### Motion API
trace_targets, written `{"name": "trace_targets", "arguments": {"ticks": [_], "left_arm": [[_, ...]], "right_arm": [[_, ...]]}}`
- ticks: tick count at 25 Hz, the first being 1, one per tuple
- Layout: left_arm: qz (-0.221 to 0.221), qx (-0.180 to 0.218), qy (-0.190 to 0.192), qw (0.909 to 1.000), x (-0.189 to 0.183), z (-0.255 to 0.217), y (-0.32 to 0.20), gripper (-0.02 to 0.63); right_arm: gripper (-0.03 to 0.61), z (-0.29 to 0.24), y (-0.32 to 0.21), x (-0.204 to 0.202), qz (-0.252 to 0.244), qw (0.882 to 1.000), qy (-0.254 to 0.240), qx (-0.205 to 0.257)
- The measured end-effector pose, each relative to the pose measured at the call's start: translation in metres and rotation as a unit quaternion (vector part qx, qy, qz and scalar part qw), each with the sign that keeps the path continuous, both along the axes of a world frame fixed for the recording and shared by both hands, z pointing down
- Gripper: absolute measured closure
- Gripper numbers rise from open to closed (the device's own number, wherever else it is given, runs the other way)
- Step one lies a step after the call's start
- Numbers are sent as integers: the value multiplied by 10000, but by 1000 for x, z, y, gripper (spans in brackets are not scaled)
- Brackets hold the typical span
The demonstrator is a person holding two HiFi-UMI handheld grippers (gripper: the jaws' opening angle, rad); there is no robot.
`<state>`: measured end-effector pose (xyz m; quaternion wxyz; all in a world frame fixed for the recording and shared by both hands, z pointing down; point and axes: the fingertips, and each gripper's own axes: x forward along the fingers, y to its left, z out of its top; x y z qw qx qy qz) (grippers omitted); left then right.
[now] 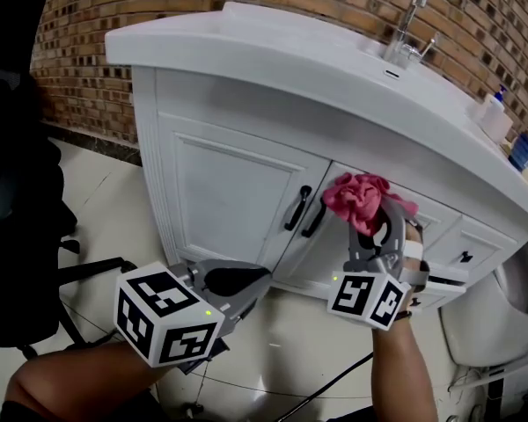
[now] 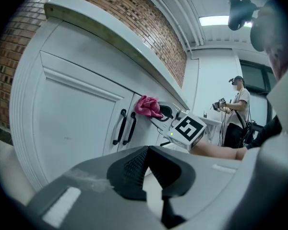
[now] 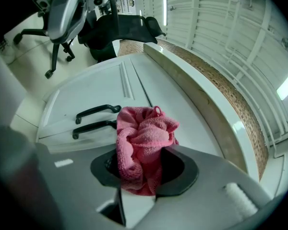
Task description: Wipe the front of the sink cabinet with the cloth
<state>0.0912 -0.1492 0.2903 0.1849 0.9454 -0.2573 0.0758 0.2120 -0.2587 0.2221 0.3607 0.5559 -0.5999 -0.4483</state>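
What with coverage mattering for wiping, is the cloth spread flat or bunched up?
Bunched up: the cloth forms a crumpled wad clamped in the right gripper, its folds piled together.

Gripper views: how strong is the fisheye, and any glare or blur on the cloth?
Left gripper view: strong fisheye, black vignette, cabinet lines bowed, ceiling light blown out. Right gripper view: same bowing and vignette; cloth in the right gripper sharp, evenly lit, no glare. Head view: milder curvature, soft shade under the countertop.
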Motion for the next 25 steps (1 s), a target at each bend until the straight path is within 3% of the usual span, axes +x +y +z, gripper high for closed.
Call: {"name": "trace_targets", "arguments": {"ticks": [7,15,25], "left_arm": [[-3,12,-29,10000,-3,1,2,611],[-63,70,22,10000,-9,-6,6,611],[-159,55,78,9998,-15,-9,6,611]], "right_arm": [[434,47,-5,6,111,9985,143,-521],[434,80,-6,4,109,9971,347,-667],[434,145,-5,2,52,9897,719,-1241]]}}
